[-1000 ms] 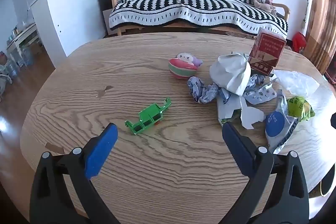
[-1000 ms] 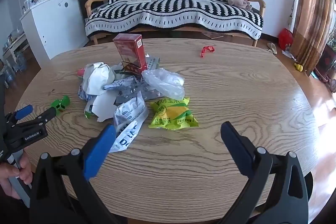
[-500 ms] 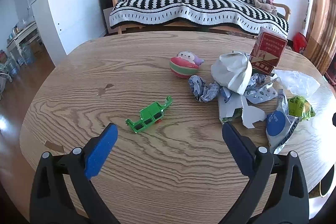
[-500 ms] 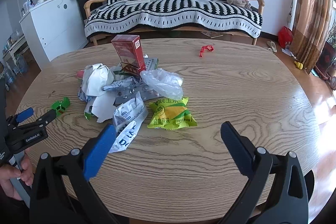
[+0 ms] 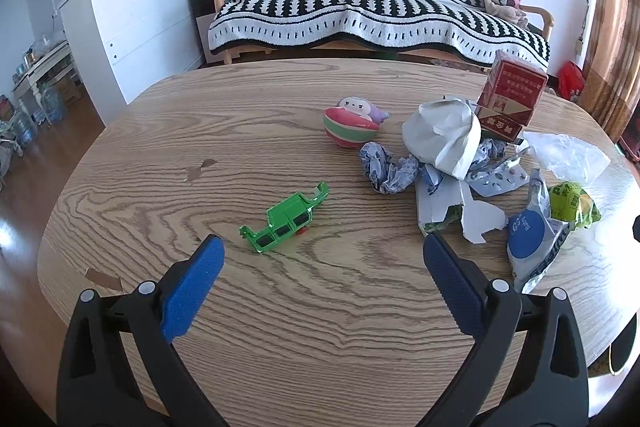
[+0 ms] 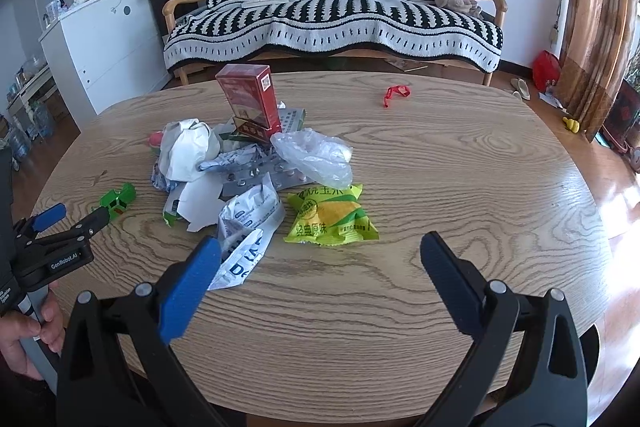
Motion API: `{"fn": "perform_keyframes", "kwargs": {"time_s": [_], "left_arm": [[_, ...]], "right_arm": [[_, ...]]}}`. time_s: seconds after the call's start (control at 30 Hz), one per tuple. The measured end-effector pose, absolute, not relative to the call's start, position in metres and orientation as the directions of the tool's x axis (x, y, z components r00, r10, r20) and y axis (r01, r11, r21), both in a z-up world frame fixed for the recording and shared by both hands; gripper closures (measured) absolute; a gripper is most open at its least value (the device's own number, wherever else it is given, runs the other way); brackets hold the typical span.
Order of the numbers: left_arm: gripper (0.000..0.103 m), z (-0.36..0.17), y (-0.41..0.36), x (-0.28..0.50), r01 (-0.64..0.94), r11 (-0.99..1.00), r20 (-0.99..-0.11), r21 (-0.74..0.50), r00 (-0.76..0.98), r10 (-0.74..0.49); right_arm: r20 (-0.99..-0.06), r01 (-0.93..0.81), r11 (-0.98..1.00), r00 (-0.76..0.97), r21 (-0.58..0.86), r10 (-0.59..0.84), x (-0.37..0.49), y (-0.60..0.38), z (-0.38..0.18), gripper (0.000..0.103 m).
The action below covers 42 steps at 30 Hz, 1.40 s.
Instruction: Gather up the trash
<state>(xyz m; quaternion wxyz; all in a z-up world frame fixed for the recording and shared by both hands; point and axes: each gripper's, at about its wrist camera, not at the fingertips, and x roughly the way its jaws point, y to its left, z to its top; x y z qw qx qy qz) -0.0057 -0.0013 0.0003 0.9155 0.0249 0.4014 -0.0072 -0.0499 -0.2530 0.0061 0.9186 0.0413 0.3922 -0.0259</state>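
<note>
A pile of trash lies on the oval wooden table: a red carton, crumpled white paper, a clear plastic bag, pill blister sheets, a white and blue wrapper and a yellow-green snack bag. My left gripper is open and empty, just short of a green toy; the pile lies to its right. My right gripper is open and empty, hovering just in front of the snack bag. The left gripper also shows in the right wrist view.
A round pink and green toy sits left of the pile. A small red item lies at the table's far side. A striped sofa and a white cabinet stand behind the table.
Both views have drifted slightly; the grippers stay open and nothing on the table has moved.
</note>
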Motion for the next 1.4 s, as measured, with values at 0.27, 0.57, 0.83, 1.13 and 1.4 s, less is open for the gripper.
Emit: {"fn": "perform_keyframes", "kwargs": {"time_s": [0.27, 0.57, 0.83, 1.13, 1.4], "left_arm": [[0.006, 0.000, 0.000, -0.005, 0.031, 0.999, -0.736, 0.040, 0.676, 0.008], [0.006, 0.000, -0.001, -0.006, 0.032, 0.999, -0.736, 0.041, 0.677, 0.008], [0.006, 0.000, 0.010, -0.003, 0.043, 0.998, -0.737, 0.035, 0.676, -0.003], [0.006, -0.027, 0.050, 0.023, 0.064, 0.997, -0.802, 0.052, 0.597, 0.004], [0.011, -0.054, 0.037, 0.063, 0.170, 0.981, -0.843, 0.094, 0.538, -0.013]], "right_arm": [[-0.722, 0.076, 0.995, 0.691, 0.058, -0.010, -0.049, -0.252, 0.007, 0.006], [-0.722, 0.075, 0.995, 0.692, 0.060, -0.009, -0.049, -0.252, 0.007, 0.006], [-0.730, 0.069, 0.996, 0.684, 0.052, -0.010, -0.045, -0.253, 0.005, 0.006], [-0.753, 0.036, 0.997, 0.657, 0.073, 0.031, -0.030, -0.262, -0.004, 0.006], [-0.761, 0.034, 0.996, 0.647, 0.078, 0.038, -0.002, -0.271, -0.011, 0.006]]}}
